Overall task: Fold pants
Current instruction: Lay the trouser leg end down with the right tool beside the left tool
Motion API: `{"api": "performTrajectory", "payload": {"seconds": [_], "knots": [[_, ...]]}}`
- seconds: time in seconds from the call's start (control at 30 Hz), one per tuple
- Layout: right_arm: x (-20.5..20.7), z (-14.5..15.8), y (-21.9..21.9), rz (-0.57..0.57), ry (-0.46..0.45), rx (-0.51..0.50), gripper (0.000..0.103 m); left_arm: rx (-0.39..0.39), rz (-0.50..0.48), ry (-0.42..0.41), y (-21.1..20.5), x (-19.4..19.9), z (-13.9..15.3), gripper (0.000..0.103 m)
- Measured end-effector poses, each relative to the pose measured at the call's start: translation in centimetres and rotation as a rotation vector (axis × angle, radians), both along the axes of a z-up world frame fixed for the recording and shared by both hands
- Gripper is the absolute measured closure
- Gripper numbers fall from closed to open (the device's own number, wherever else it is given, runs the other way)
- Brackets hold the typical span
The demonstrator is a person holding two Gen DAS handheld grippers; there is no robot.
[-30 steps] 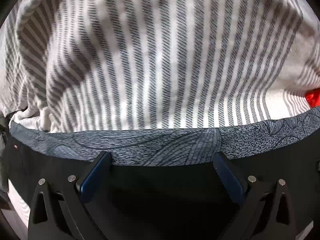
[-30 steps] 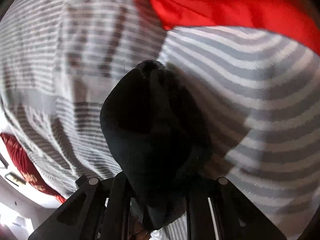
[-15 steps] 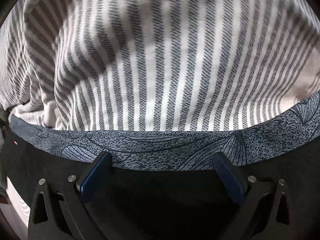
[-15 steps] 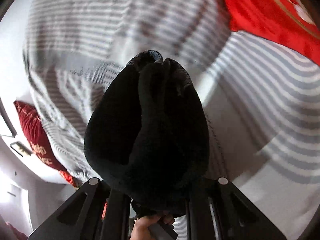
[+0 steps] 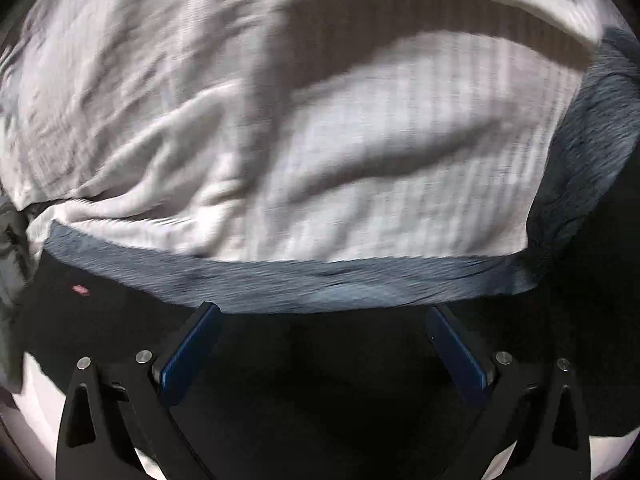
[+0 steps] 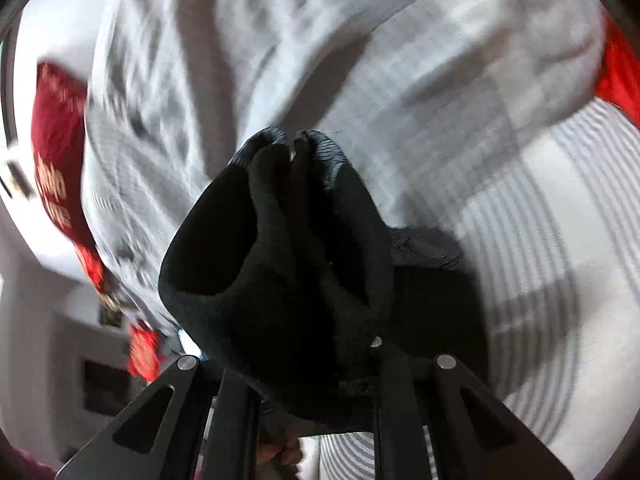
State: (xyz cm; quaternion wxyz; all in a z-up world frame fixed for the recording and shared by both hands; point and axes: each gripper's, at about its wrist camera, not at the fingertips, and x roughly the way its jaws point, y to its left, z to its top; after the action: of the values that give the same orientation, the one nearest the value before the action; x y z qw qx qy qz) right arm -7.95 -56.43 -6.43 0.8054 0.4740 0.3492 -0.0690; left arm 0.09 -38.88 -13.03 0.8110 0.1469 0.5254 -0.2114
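Observation:
In the left wrist view the black pants (image 5: 320, 392) fill the bottom, their grey patterned waistband (image 5: 340, 284) running across my fingertips. My left gripper (image 5: 320, 316) stands open, its blue pads (image 5: 188, 352) wide apart over the black cloth. Whether the fingers are hooked in the cloth I cannot tell. In the right wrist view my right gripper (image 6: 316, 364) is shut on a thick bunch of the black pants (image 6: 280, 260), lifted above the bed. The bunch hides the fingertips. A strip of grey waistband shows at its top.
Grey-and-white striped bedding (image 5: 320, 140) lies rumpled under both grippers and spreads to the right (image 6: 540, 260). A dark red pillow (image 6: 56, 160) is at the bed's left edge, red cloth (image 6: 620, 76) at the far right. A hand (image 6: 280, 452) shows below the right gripper.
Both grippers swept quickly over the bed, blurring the bedding. The right one rose and rolled with its bunch of pants. The waistband kept its place across the left fingertips.

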Motion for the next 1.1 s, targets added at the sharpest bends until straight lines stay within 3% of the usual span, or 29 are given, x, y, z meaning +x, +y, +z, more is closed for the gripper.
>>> {"api": "performTrajectory", "payload": {"seconds": [0.23, 0.37, 0.53, 0.6, 0.73, 0.97, 1.1], "knots": [[6.6, -5.3, 8.7, 0.152, 0.23, -0.191, 0.087, 0.06, 0.123, 0.02, 9.4, 3.0, -1.1, 0.0], [8.4, -7.7, 12.1, 0.206, 0.333, -0.283, 0.078, 0.078, 0.167, 0.024, 13.4, 4.0, -1.6, 0.0], [9.5, -6.7, 14.9, 0.265, 0.359, -0.354, 0.037, 0.082, 0.215, 0.035, 15.9, 3.8, -2.0, 0.0], [9.6, -5.2, 15.9, 0.305, 0.328, -0.37, 0.031, 0.078, 0.226, 0.04, 16.9, 4.4, -1.7, 0.0], [7.4, -2.3, 15.5, 0.342, 0.265, -0.307, 0.031, 0.06, 0.19, 0.027, 16.6, 4.5, -0.5, 0.0], [3.4, -1.9, 9.5, 0.182, 0.368, -0.267, 0.031, -0.032, 0.06, 0.023, 12.5, 3.0, 2.4, 0.0], [4.3, -2.7, 6.8, 0.159, 0.431, -0.294, 0.064, -0.092, -0.021, 0.055, 8.8, 1.1, 2.9, 0.0]]}}
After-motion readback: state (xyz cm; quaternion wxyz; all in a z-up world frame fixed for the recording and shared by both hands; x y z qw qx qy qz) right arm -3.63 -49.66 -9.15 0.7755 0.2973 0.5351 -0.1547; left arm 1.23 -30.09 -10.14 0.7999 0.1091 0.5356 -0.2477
